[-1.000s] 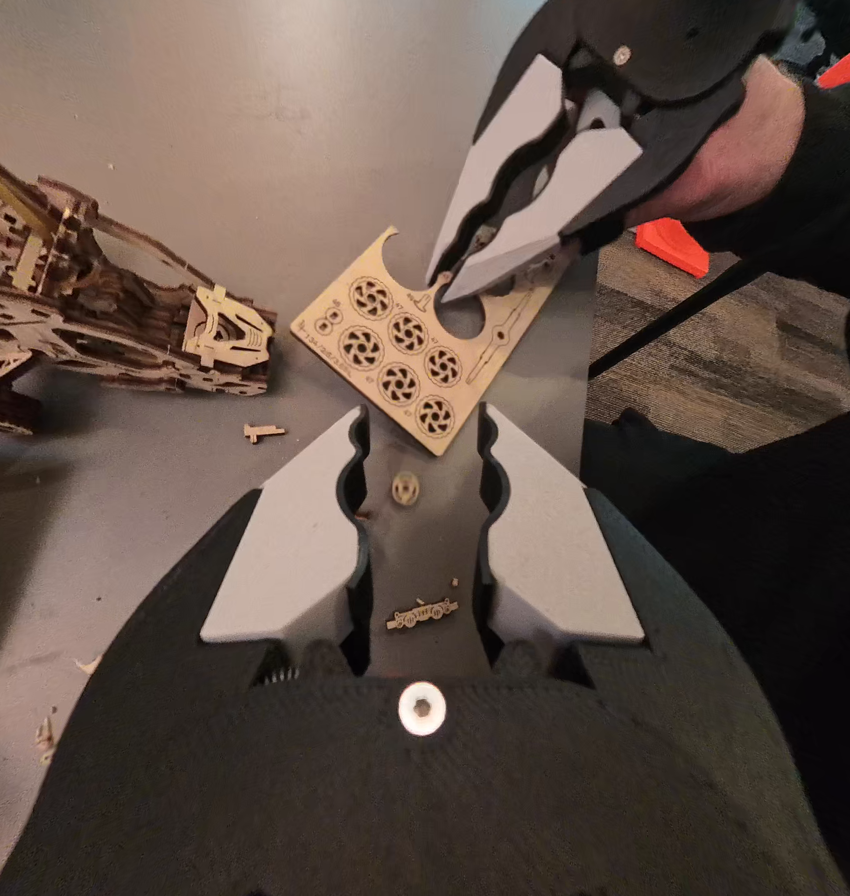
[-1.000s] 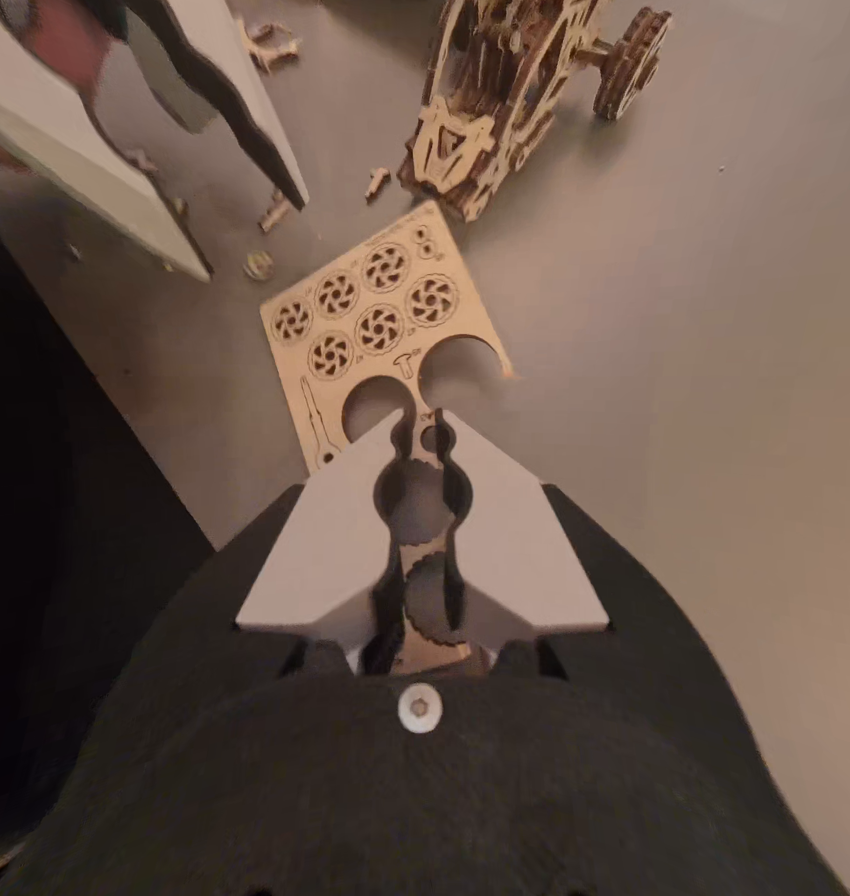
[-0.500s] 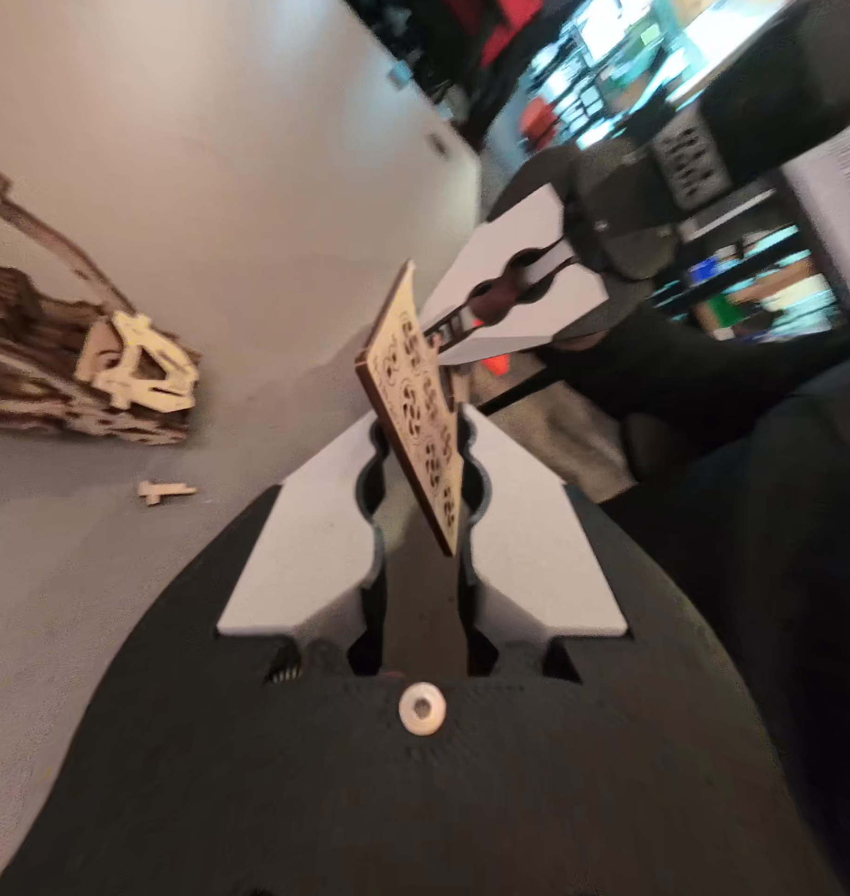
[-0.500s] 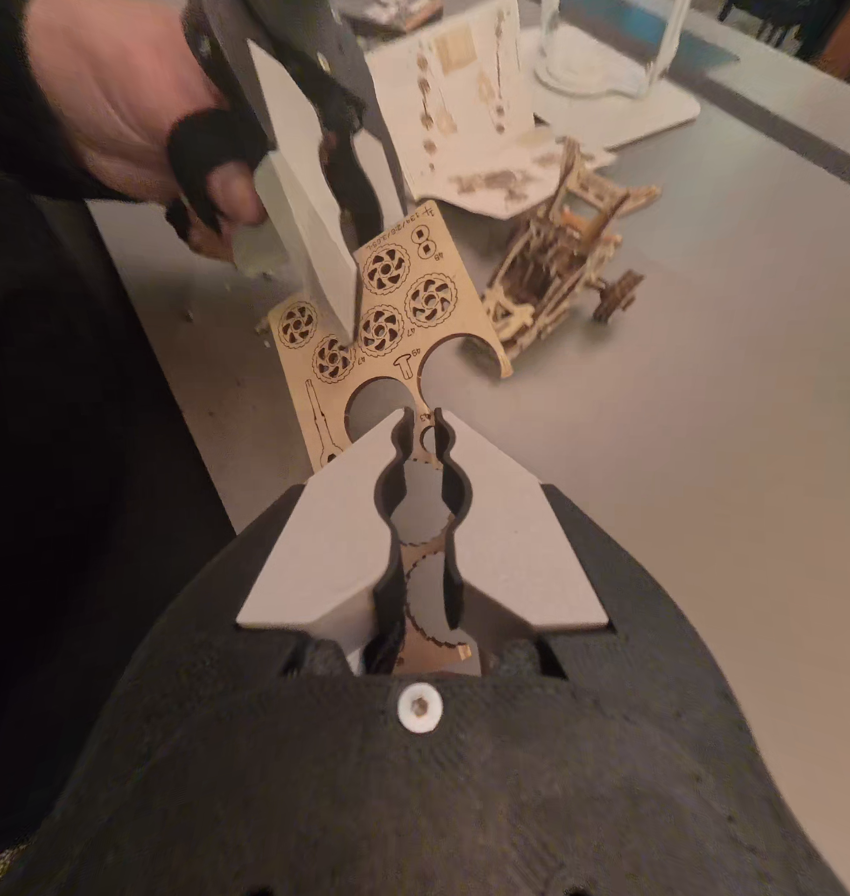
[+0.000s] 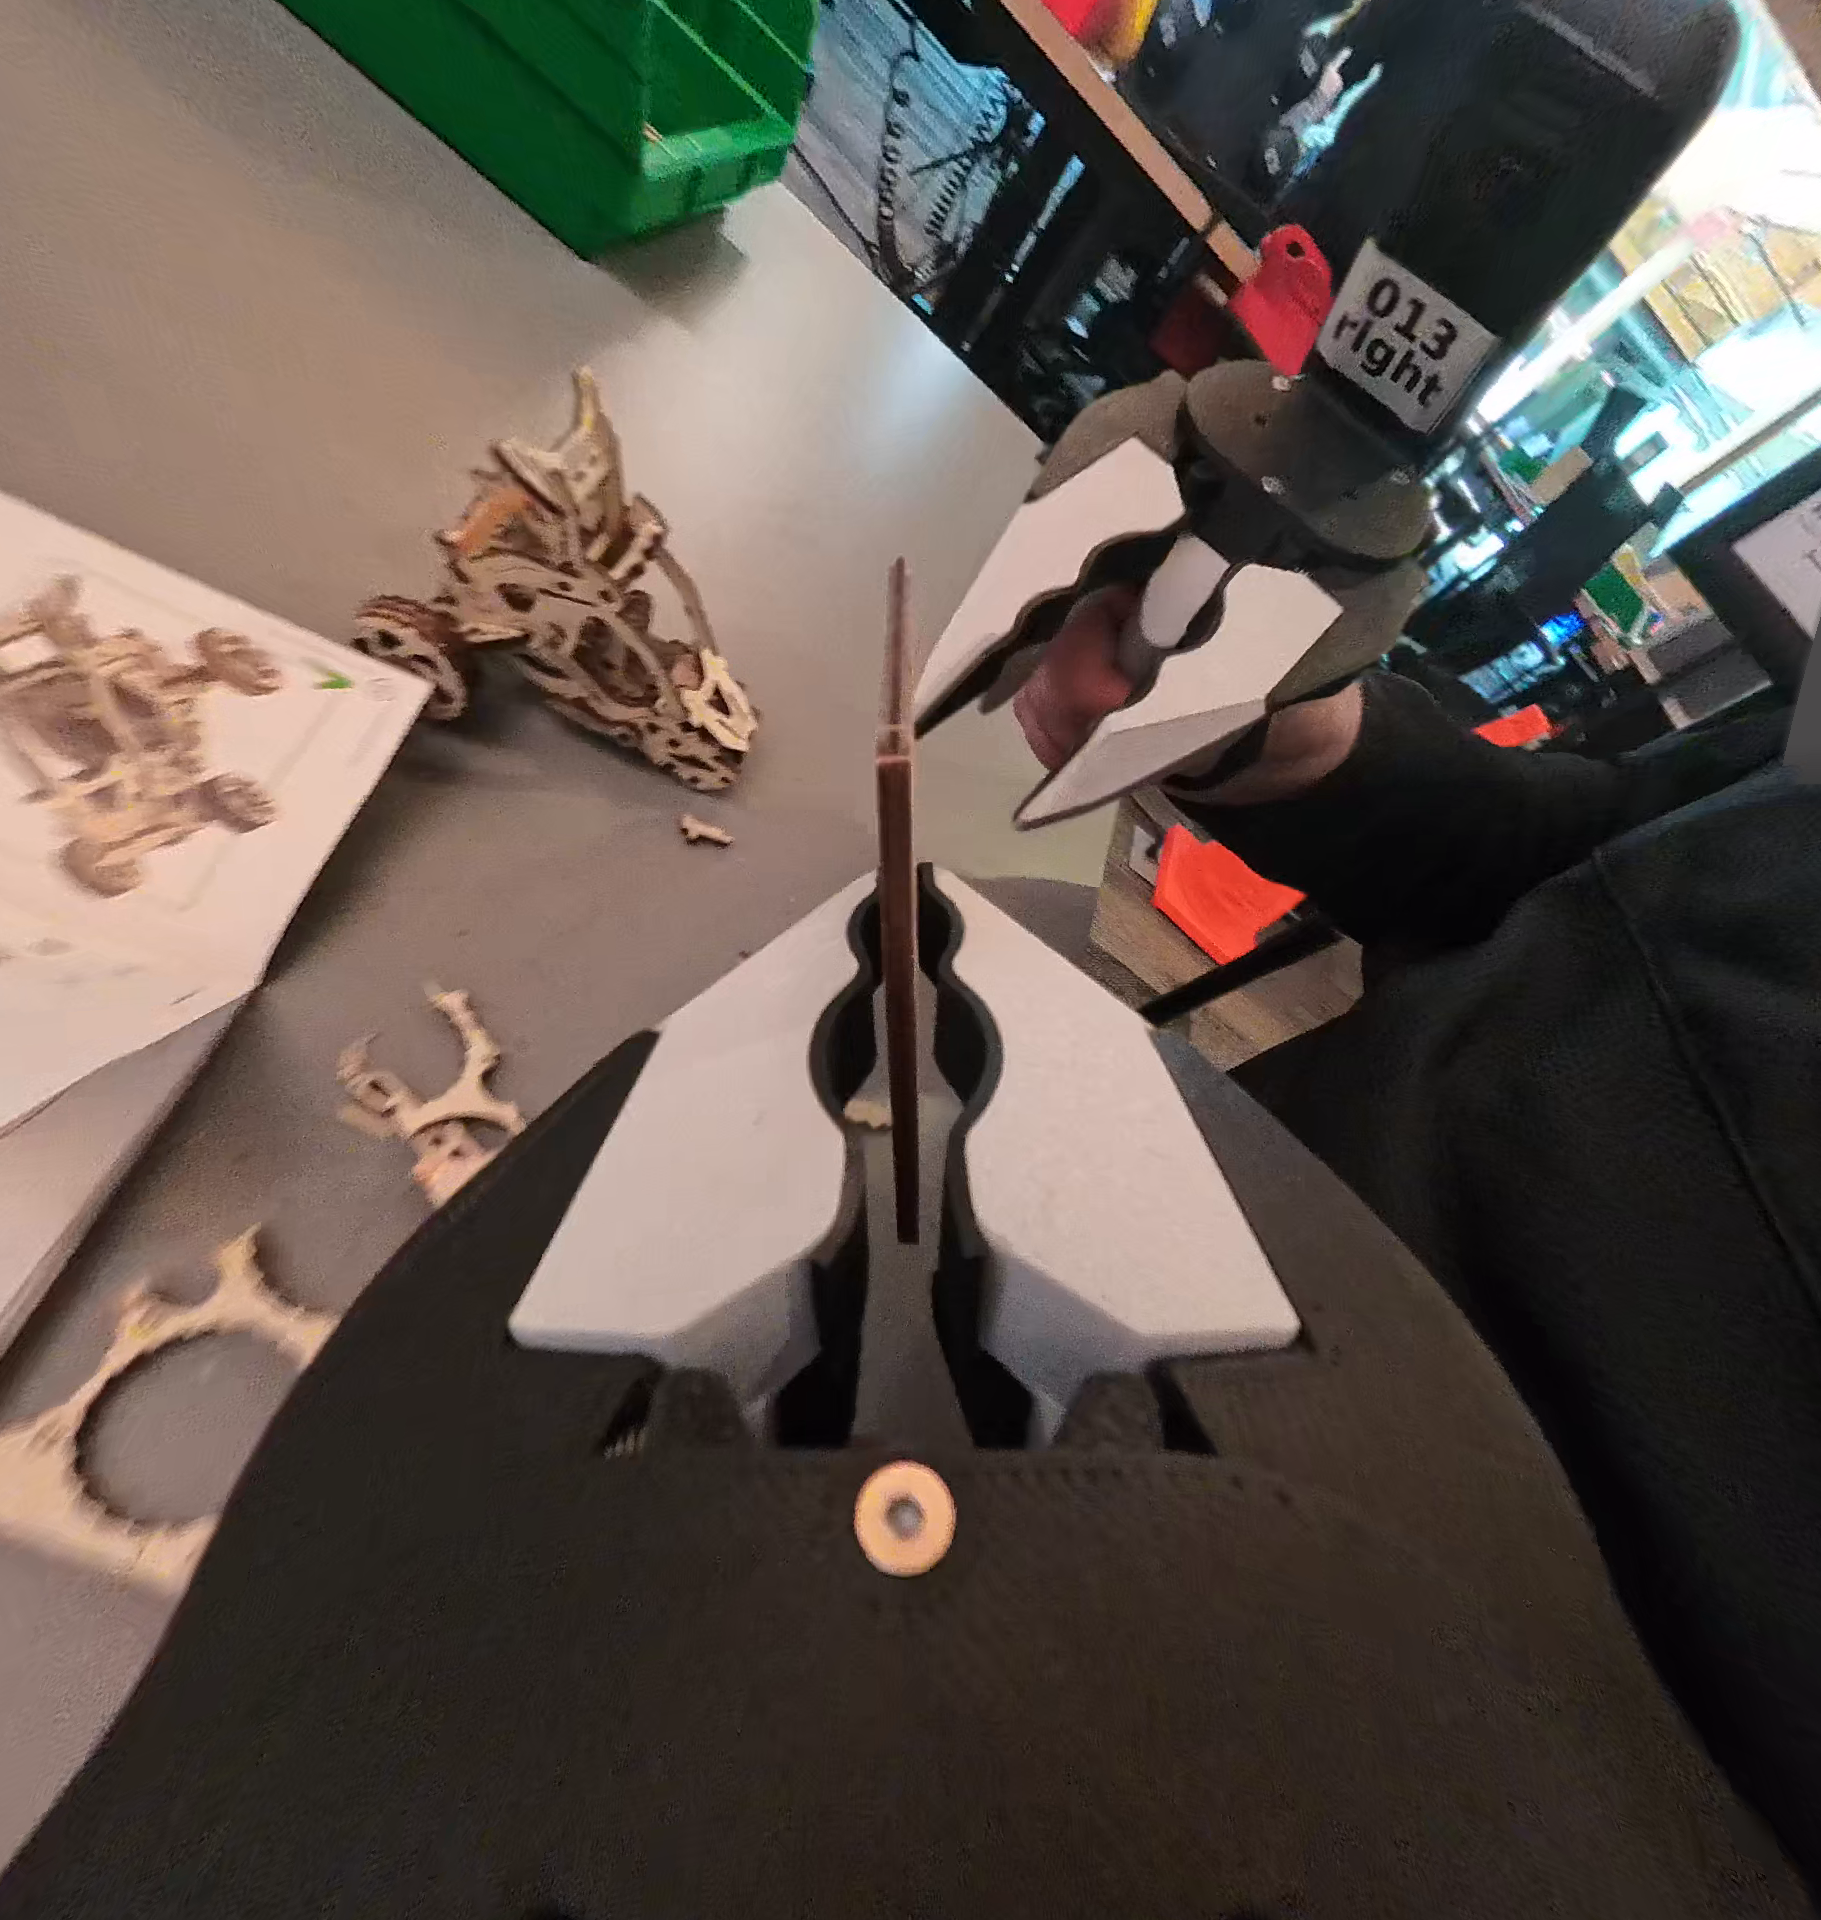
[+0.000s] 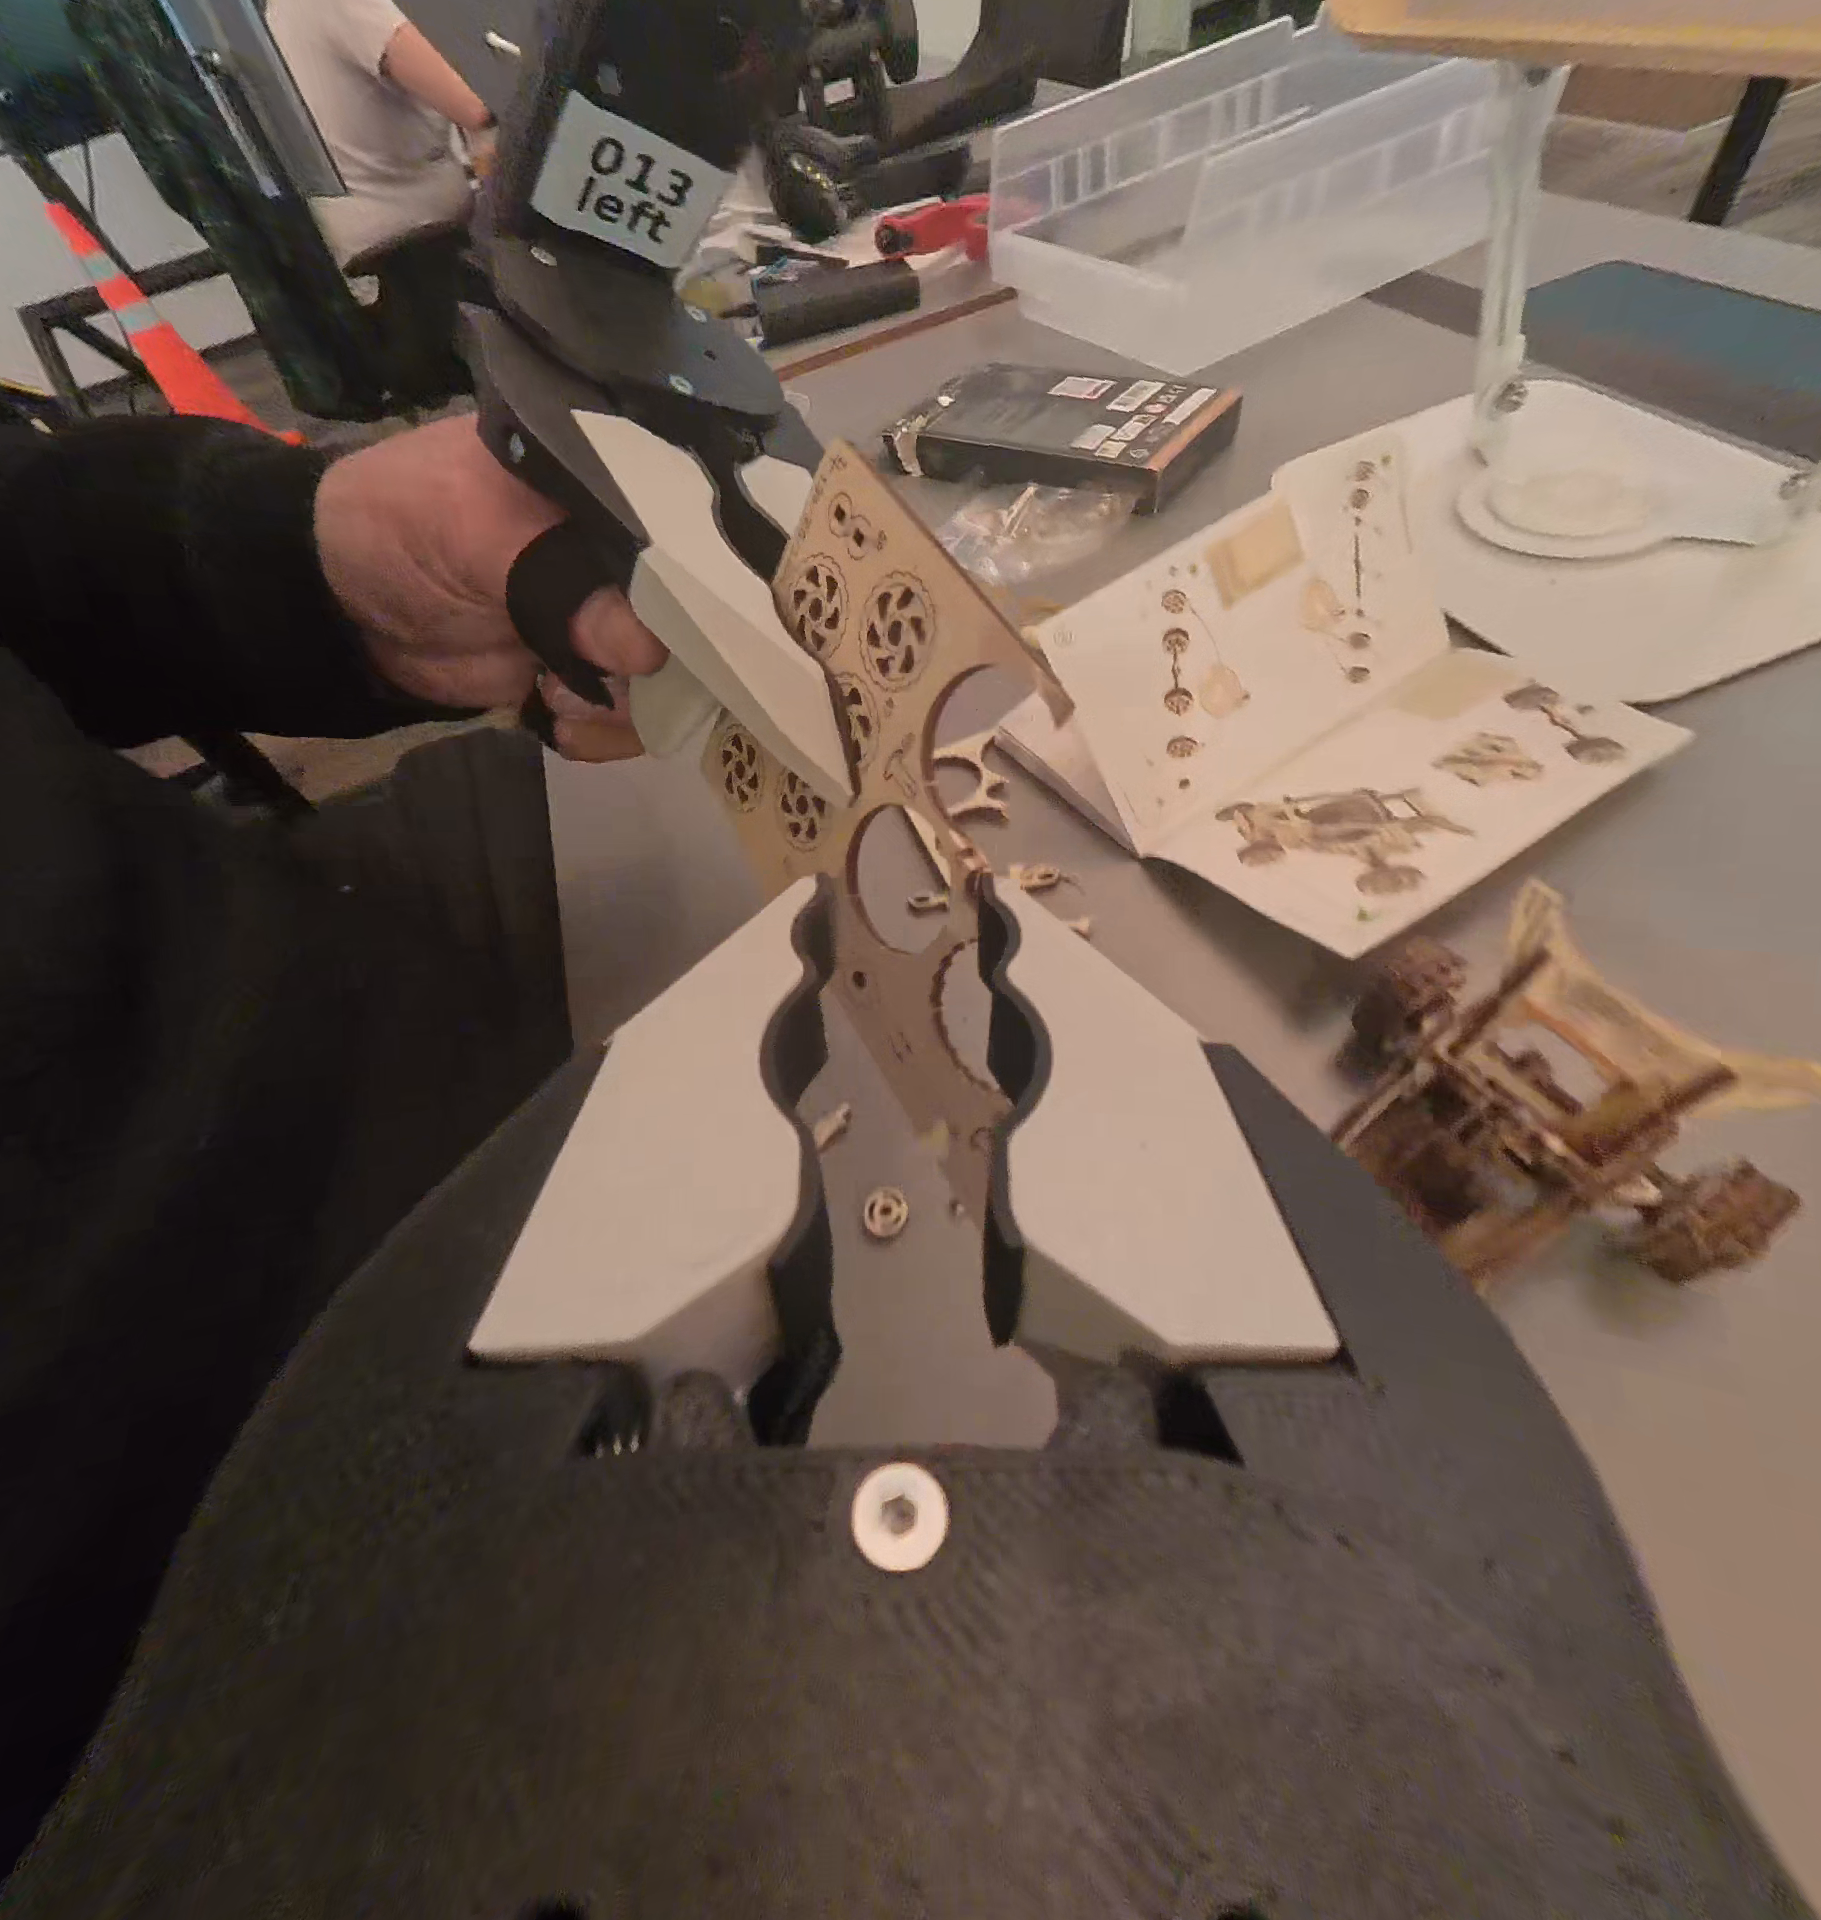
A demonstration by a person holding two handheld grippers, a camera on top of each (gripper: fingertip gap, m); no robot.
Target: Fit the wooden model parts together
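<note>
My left gripper [image 5: 901, 888] is shut on a thin wooden parts sheet [image 5: 893, 997], seen edge-on and held upright above the table. In the right wrist view the sheet [image 6: 890, 629] shows round wheel parts and empty cut-outs, with the left gripper [image 6: 838, 779] clamped on its middle. My right gripper [image 6: 901, 899] is open, and the sheet's lower end passes between its fingers. It also shows open, beside the sheet's top edge, in the left wrist view [image 5: 973, 774]. The half-built wooden model car [image 6: 1540, 1101] stands on the grey table [image 6: 1664, 1507], also in the left wrist view [image 5: 573, 644].
An open instruction booklet [image 6: 1301, 727] lies behind the sheet. Loose wooden pieces [image 5: 438, 1081], a leftover frame [image 5: 127, 1382] and a small gear [image 6: 885, 1210] lie on the table. A green bin [image 5: 625, 104], black box [image 6: 1062, 431] and white stand base [image 6: 1612, 540] are farther back. Only a small space, under 4 cm, lies between the two pairs of fingers.
The sheet was lifted off the table by the right gripper. The left gripper has closed on it, and the right gripper has opened and let go.
</note>
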